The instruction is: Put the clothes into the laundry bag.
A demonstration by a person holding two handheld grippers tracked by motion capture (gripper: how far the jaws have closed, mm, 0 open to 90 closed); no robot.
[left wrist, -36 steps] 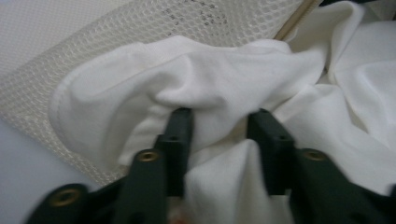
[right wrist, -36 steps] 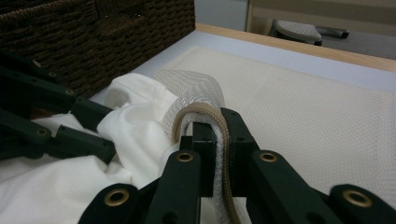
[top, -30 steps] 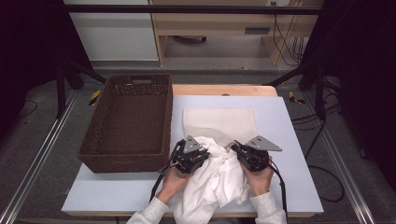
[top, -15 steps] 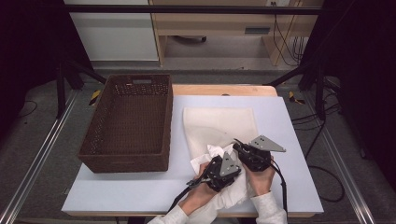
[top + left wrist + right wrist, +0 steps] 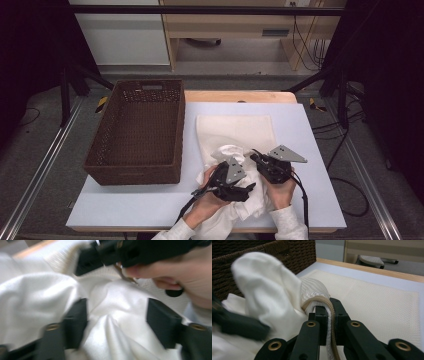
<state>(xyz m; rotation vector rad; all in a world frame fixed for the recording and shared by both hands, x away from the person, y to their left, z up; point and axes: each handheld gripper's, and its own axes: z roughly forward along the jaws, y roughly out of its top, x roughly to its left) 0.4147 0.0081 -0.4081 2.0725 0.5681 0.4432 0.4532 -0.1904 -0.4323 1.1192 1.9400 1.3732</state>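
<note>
The right tool (image 5: 328, 315) is pinching the tan-edged hem of the white garment (image 5: 235, 200), jaws nearly closed. The left tool (image 5: 117, 322) is hovering with jaws spread wide over the bunched fabric. The garment is lying on the table's (image 5: 125, 210) near edge, beside the wicker basket (image 5: 137, 130).
</note>
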